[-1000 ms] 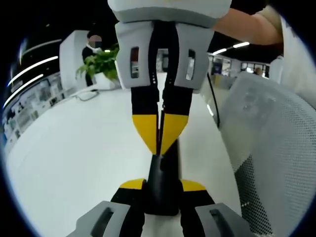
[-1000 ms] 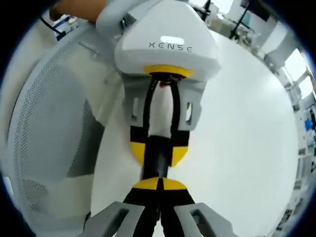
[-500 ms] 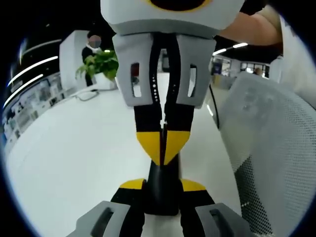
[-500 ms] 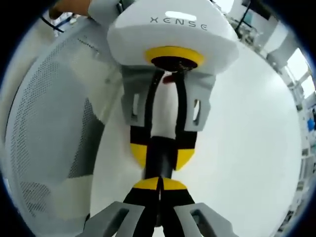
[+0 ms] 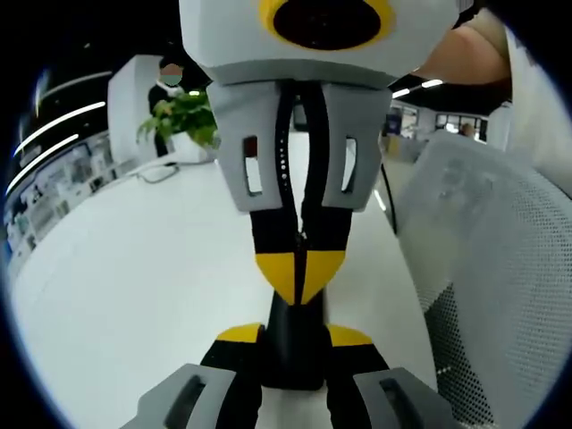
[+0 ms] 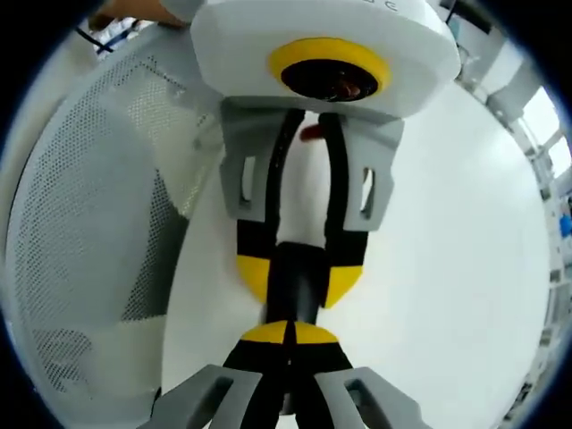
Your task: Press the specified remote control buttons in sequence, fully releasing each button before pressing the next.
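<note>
In the left gripper view, my left gripper (image 5: 295, 336) is shut on a slim black remote control (image 5: 292, 362) that stands up between its yellow fingertips (image 5: 239, 333). My right gripper (image 5: 300, 275) comes down from the top, shut, with its joined yellow tips touching the remote's upper end. In the right gripper view, my right gripper (image 6: 288, 333) is shut at the bottom, its tips against the remote control (image 6: 294, 295). The left gripper (image 6: 298, 275) hangs from the top and clamps the remote on both sides. The remote's buttons are hidden.
A white table (image 5: 134, 268) spreads out below, seen again as the white table (image 6: 447, 268) in the right gripper view. A grey mesh chair back (image 5: 500, 295) stands close on one side, also the mesh chair back (image 6: 80, 223). A potted plant (image 5: 183, 116) and a cable (image 5: 386, 192) lie far off.
The two grippers have drawn closer together. The right gripper's shut tips have slid lower along the remote, toward the left gripper's fingertips. The left gripper's hold is unchanged.
</note>
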Action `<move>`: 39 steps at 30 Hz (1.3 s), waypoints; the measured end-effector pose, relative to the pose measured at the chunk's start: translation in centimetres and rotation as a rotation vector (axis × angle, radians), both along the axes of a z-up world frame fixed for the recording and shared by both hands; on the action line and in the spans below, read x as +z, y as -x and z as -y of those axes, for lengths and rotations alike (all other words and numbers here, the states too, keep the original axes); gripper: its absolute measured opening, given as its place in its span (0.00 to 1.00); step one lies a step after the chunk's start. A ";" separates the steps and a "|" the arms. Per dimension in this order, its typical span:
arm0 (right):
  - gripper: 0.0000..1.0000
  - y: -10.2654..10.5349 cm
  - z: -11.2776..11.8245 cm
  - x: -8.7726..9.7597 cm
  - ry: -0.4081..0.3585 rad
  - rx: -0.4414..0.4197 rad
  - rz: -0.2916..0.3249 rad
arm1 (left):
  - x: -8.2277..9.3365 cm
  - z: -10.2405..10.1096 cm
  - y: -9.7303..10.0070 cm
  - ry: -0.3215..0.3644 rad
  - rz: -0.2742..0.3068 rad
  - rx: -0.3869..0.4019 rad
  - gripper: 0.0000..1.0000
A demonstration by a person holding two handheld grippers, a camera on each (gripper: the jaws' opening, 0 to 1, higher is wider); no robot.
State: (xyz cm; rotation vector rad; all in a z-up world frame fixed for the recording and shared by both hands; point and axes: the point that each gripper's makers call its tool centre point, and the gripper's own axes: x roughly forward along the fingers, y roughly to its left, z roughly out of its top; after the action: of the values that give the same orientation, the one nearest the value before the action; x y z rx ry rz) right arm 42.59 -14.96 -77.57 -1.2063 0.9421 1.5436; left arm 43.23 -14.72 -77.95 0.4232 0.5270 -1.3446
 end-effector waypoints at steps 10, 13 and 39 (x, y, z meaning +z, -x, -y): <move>0.00 0.0 0.0 -0.1 0.010 -0.006 0.004 | 0.0 0.1 0.0 -0.002 0.001 0.001 0.25; 0.00 -0.1 0.1 -0.1 0.006 -0.018 0.001 | 0.0 0.1 0.0 -0.005 0.003 0.000 0.25; 0.07 -0.1 0.3 1.2 -0.049 -0.055 0.012 | 0.0 0.1 0.2 -0.021 0.005 -0.003 0.25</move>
State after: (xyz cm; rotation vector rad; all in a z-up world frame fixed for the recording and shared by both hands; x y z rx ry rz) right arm 42.71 -15.26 -76.40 -1.1447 0.9177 1.5062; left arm 43.07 -14.84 -77.95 0.4441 0.5368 -1.3417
